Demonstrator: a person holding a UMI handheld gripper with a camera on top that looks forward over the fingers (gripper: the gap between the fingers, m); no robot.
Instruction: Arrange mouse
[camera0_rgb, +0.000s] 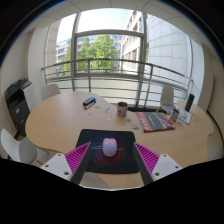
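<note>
A white computer mouse (109, 148) sits on a dark mouse mat (104, 153) at the near edge of a round wooden table (60, 120). My gripper (112, 158) is open, its pink pads (78, 157) spread wide to either side of the mat. The mouse stands between the fingers with clear gaps on both sides, resting on the mat.
Farther on the table are a dark mug (122, 109), magazines (155, 121), a small dark object (89, 101) and a white bottle (188, 103). White chairs (18, 147) ring the table. A printer (18, 102) stands at the left. Large windows (100, 45) lie beyond.
</note>
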